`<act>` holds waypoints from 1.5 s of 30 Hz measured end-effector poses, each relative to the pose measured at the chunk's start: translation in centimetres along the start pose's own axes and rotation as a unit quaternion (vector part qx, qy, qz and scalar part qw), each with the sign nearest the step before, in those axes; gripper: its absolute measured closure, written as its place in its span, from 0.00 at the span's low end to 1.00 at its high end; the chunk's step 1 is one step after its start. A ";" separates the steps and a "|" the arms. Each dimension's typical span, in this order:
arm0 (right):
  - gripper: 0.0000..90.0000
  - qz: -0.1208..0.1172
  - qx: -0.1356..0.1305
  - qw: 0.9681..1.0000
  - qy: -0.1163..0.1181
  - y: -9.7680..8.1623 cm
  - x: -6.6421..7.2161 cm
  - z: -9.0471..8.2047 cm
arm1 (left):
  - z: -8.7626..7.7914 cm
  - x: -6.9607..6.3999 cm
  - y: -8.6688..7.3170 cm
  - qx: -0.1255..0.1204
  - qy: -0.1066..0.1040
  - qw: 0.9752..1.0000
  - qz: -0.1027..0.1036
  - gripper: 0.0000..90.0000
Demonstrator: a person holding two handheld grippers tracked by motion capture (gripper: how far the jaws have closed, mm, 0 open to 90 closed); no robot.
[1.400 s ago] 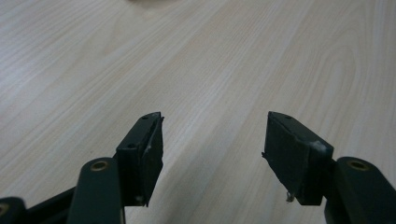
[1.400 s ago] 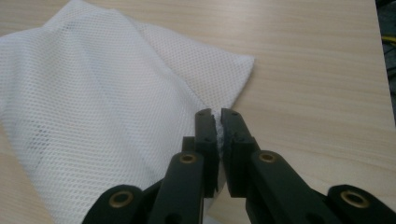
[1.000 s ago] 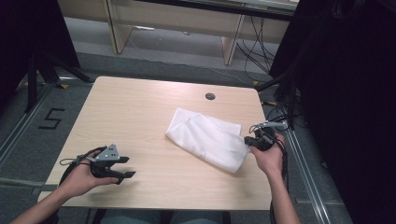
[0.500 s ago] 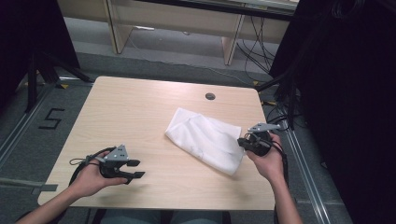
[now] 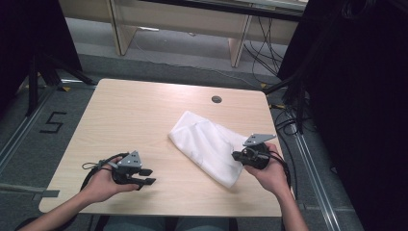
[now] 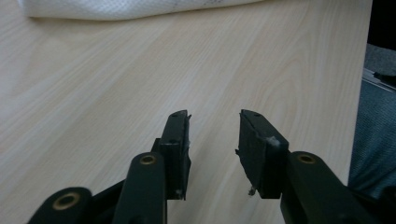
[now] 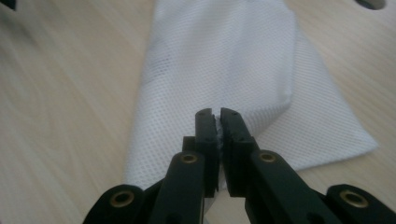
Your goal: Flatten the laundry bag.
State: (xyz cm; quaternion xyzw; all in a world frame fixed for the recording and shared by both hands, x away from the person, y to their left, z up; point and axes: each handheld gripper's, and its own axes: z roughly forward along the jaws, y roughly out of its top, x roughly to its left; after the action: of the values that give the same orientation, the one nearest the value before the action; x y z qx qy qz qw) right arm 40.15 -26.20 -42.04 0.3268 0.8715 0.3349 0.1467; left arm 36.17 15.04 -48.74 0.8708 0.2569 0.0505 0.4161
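Near the cloth's right edge, the right gripper (image 5: 236,156) has its jaws nearly together w/ a pinch of white mesh fabric between the pads; in the right gripper view (image 7: 218,116) a thin sliver of cloth shows in the slit between the two black jaws. So it's clamped on the white mesh cloth (image 5: 209,144). Right hand (image 5: 269,171) sits at the cloth's right side, palm wrapped round the gripper body, grey plate on top, jaws pointing left into the fabric, forearm coming up from the bottom edge.

Cloth lies folded & rumpled on the wooden table (image 5: 144,110), right of centre, running diagonally from upper left to lower right. Round cable hole (image 5: 216,99) in the tabletop is just beyond the cloth's far end.

Left gripper (image 5: 146,176) is well apart from the cloth, off to its left, near the table's front edge. Its jaws have just been closing: abt half open, nothing between them, bare wood below in the left gripper view (image 6: 212,135). Cloth's edge (image 6: 140,9) shows at the top of that view, far from the pads. Left hand (image 5: 103,180) holds the gripper level, jaws aimed right toward the cloth.
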 end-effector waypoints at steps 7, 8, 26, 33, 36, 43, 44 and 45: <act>0.97 -0.030 0.013 0.998 0.059 0.4 2.4 1.4 | 1.9 -1.1 1.4 0.013 -0.015 1.000 0.003 0.74; 0.97 -0.030 0.013 0.998 0.059 0.4 2.4 1.4 | 1.9 -1.1 1.4 0.013 -0.015 1.000 0.003 0.74; 0.97 -0.064 -0.012 0.987 0.147 2.7 7.0 3.4 | 5.5 -3.8 3.2 0.003 -0.055 0.998 0.026 0.73; 0.96 -0.002 -0.047 0.985 0.164 3.1 8.1 3.9 | 6.7 -4.8 3.6 -0.002 -0.074 0.997 0.020 0.72; 0.96 0.015 -0.066 0.984 0.166 3.5 8.7 4.1 | 7.1 -5.1 3.7 0.000 -0.075 0.997 0.027 0.71; 0.96 0.044 -0.098 0.977 0.185 4.1 9.3 4.7 | 7.4 -5.1 3.4 -0.002 -0.080 0.996 0.033 0.70; 0.96 0.049 -0.098 0.976 0.188 4.2 9.4 4.7 | 7.5 -5.1 3.4 0.000 -0.080 0.996 0.034 0.70; 0.96 0.044 -0.104 0.975 0.194 4.3 9.5 4.9 | 7.5 -5.3 3.3 0.000 -0.080 0.997 0.021 0.70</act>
State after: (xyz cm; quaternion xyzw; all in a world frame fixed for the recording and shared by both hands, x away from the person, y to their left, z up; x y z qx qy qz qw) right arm 37.38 -15.05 -43.08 0.2766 0.8284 0.4870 -0.0064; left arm 35.20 5.50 -50.50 0.8774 0.2041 -0.0105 0.4340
